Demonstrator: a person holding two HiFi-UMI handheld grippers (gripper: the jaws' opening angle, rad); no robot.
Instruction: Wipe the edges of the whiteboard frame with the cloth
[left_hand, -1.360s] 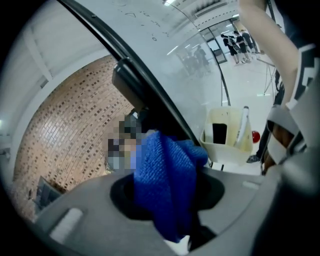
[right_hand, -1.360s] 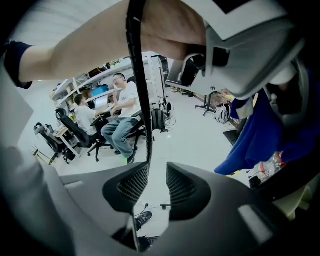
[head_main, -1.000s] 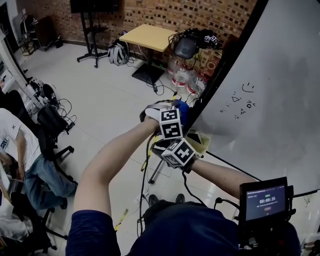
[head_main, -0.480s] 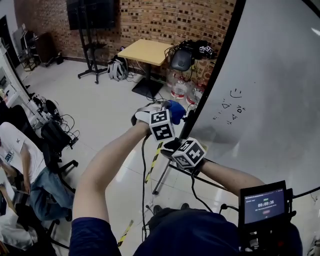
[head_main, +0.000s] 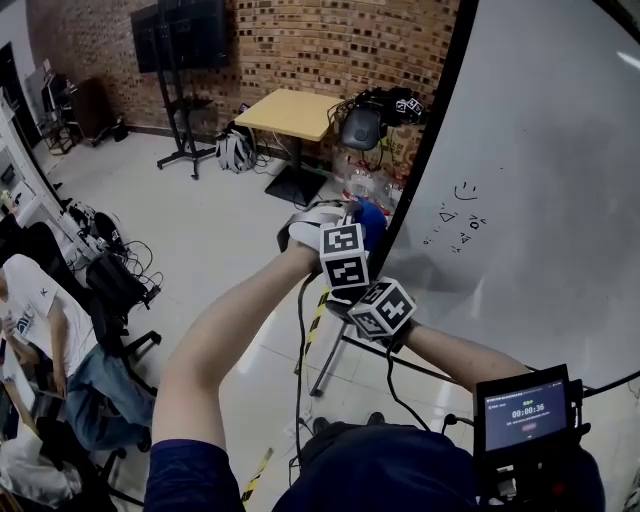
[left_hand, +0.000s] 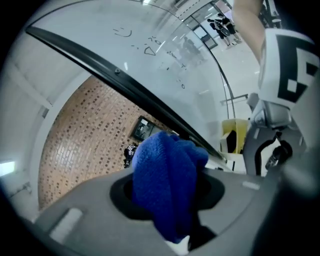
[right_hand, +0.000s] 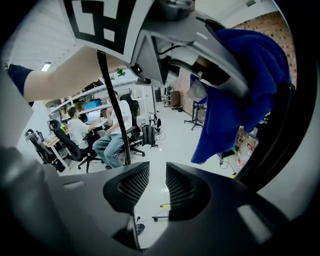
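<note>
Left gripper view only: left gripper (left_hand: 167, 187) clamped on blue cloth (left_hand: 161, 160), just beside the black whiteboard frame (left_hand: 115, 74). Right gripper view: right gripper (right_hand: 157, 187) narrow, empty. Head view: forearms (head_main: 235, 325) outstretched, grippers nearly touching.

Head view: high up, facing forward and steeply down at floor (head_main: 215, 215) and left edge of whiteboard frame (head_main: 432, 130).
Left gripper (left_hand: 169, 202) view: very close behind cloth (left_hand: 165, 162), tilted up along frame edge toward brick wall (left_hand: 82, 142).
Right gripper (right_hand: 157, 187) view: faces across floor toward seated people (right_hand: 80, 131), left gripper close overhead.
All three share cloth.
</note>
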